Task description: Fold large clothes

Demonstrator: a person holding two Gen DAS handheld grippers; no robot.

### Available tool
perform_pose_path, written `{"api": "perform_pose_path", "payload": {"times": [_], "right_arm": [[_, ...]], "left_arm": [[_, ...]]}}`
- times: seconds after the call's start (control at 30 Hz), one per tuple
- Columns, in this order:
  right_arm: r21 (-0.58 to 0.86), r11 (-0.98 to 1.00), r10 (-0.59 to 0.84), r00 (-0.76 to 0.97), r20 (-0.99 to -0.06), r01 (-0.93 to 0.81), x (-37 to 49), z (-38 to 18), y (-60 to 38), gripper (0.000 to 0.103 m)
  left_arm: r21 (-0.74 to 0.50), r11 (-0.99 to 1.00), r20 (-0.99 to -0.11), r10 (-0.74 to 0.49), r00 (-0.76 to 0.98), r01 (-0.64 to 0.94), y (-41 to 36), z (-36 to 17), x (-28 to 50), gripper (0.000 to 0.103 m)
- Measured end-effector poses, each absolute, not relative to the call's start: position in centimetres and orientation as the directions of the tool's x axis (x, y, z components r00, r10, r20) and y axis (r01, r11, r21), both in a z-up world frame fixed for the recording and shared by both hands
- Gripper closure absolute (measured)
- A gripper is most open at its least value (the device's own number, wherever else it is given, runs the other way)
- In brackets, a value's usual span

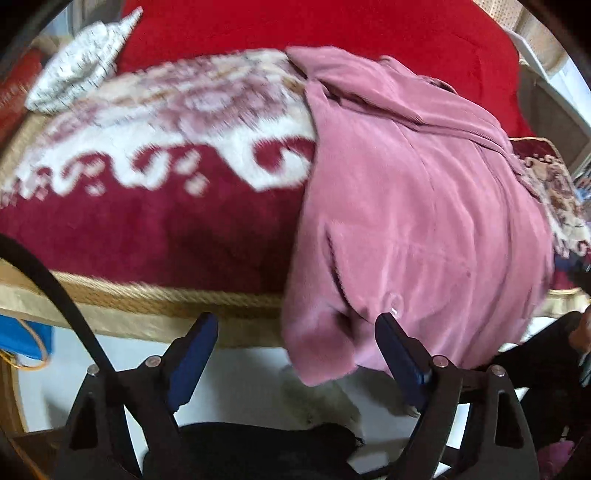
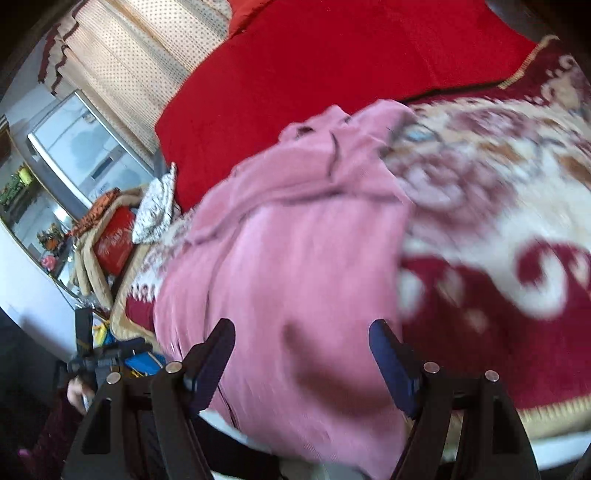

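Work surface is a bed covered by a dark red blanket [image 1: 155, 229] with a cream floral pattern and a gold braided edge; a plain bright red spread [image 1: 332, 33] covers the far part of the bed. The pink garment [image 1: 417, 206] lies crumpled across the blanket, its lower end hanging over the near edge above a pale floor [image 1: 236, 380]. A white patterned cloth [image 1: 79, 70] sits bunched at the far corner. In the right wrist view, a dotted cream curtain [image 2: 140, 62] hangs beside the bed, with a window [image 2: 77, 147] next to it and cluttered items, including a red bag [image 2: 114, 242], below. Both views are motion-blurred. Left gripper [image 1: 295, 332]: jaws spread, the garment's hanging end between the tips, not pinched. Right gripper [image 2: 301, 336]: jaws spread over the garment, nothing pinched.
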State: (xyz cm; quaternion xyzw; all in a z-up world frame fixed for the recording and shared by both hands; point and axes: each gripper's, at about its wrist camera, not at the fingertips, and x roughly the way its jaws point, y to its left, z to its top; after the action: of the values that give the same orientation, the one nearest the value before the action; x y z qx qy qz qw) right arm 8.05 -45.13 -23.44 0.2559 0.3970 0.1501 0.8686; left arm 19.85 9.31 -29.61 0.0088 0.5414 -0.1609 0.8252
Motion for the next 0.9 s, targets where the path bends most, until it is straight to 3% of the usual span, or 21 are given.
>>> {"api": "perform_pose_path", "payload": {"times": [0.23, 0.47, 0.5, 0.53, 0.6, 0.67, 0.7, 0.77, 0.83, 0.87, 0.9], "right_arm": [[0.512, 0.859, 0.440, 0.483, -0.757, 0.020, 5.3, -26.9, -46.6, 0.025], [0.491, 0.871, 0.448, 0.401, -0.799, 0.007, 7.3, -30.5, -44.2, 0.023], [0.482, 0.876, 0.443, 0.394, -0.805, -0.001, 7.5, -30.8, -43.6, 0.023], [0.473, 0.881, 0.442, 0.388, -0.809, -0.018, 7.5, -30.9, -42.8, 0.023], [0.480, 0.874, 0.465, 0.402, -0.788, -0.070, 7.1, -30.6, -41.8, 0.034], [0.462, 0.879, 0.466, 0.411, -0.783, -0.118, 6.9, -30.0, -40.7, 0.056], [0.438, 0.889, 0.450, 0.414, -0.791, -0.129, 6.8, -29.9, -40.3, 0.058], [0.421, 0.899, 0.432, 0.412, -0.802, -0.122, 6.9, -30.1, -40.0, 0.059], [0.436, 0.897, 0.431, 0.383, -0.817, -0.081, 7.4, -30.8, -40.1, 0.054], [0.433, 0.899, 0.422, 0.374, -0.826, -0.059, 7.6, -31.1, -39.9, 0.043], [0.435, 0.900, 0.418, 0.358, -0.835, -0.036, 8.0, -31.5, -39.7, 0.041]], "left_arm": [[-0.298, 0.935, -0.910, -0.339, 0.237, 0.193, 10.3, -32.7, 21.2, 0.016], [-0.348, 0.901, -0.884, -0.407, 0.228, 0.259, 9.3, -33.9, 21.7, 0.016], [-0.356, 0.895, -0.877, -0.420, 0.235, 0.269, 9.3, -33.9, 21.7, 0.027], [-0.370, 0.884, -0.867, -0.438, 0.236, 0.285, 9.2, -34.0, 21.7, 0.053], [-0.377, 0.877, -0.867, -0.447, 0.219, 0.297, 8.7, -34.4, 21.7, 0.073], [-0.366, 0.875, -0.866, -0.445, 0.229, 0.316, 8.4, -34.3, 21.4, 0.073], [-0.360, 0.874, -0.866, -0.443, 0.230, 0.328, 8.2, -34.4, 21.2, 0.073], [-0.354, 0.877, -0.870, -0.436, 0.229, 0.325, 8.1, -34.4, 21.1, 0.066], [-0.345, 0.896, -0.890, -0.408, 0.206, 0.280, 7.9, -34.7, 21.5, 0.025], [-0.336, 0.907, -0.900, -0.389, 0.198, 0.253, 8.2, -35.1, 21.9, 0.023], [-0.344, 0.907, -0.899, -0.393, 0.192, 0.242, 8.3, -35.3, 22.0, 0.023]]}}
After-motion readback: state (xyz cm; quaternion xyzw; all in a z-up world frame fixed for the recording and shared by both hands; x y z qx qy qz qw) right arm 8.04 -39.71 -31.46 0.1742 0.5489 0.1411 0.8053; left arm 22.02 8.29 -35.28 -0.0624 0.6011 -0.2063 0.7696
